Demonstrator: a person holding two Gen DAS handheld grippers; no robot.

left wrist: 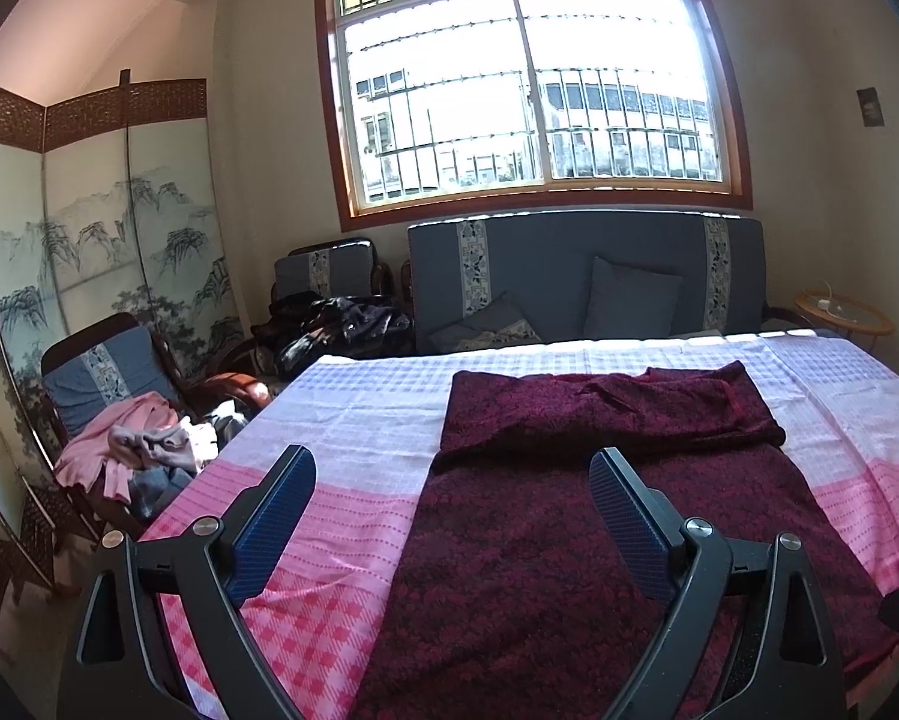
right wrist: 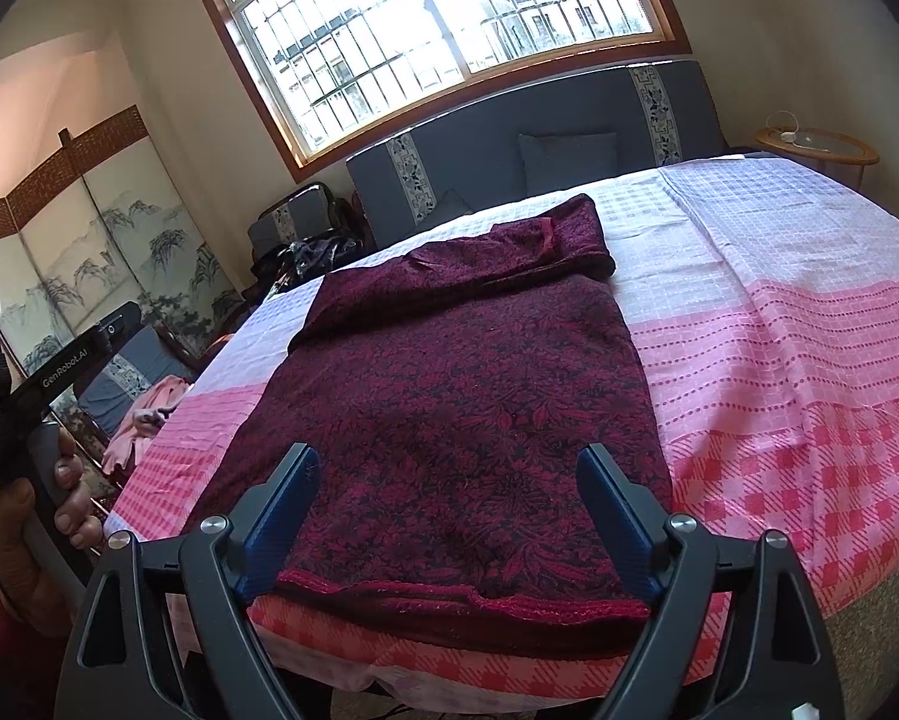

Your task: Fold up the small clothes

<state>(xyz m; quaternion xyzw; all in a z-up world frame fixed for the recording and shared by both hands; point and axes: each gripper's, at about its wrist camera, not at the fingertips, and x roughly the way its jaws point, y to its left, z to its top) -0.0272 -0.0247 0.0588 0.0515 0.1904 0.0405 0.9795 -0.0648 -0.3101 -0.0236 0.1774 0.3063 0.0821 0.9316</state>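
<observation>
A dark red patterned garment [left wrist: 599, 480] [right wrist: 449, 396] lies flat on the pink checked bedcover [left wrist: 341, 420] [right wrist: 779, 312], its sleeves folded across the far end. My left gripper [left wrist: 452, 468] hovers open over the garment's left edge, nothing between its blue pads [left wrist: 281, 510]. In the right wrist view my right gripper [right wrist: 446, 468] stands open above the garment's near hem, its fingers apart from the cloth. A hand [right wrist: 35, 516] holds the left gripper's handle at the left edge of that view.
A chair [left wrist: 107, 372] left of the bed holds a heap of pink and grey clothes [left wrist: 143, 450]. A grey sofa [left wrist: 581, 276] stands under the window beyond the bed. A painted folding screen [left wrist: 89, 228] is at the left, a round side table [left wrist: 842, 312] at the right.
</observation>
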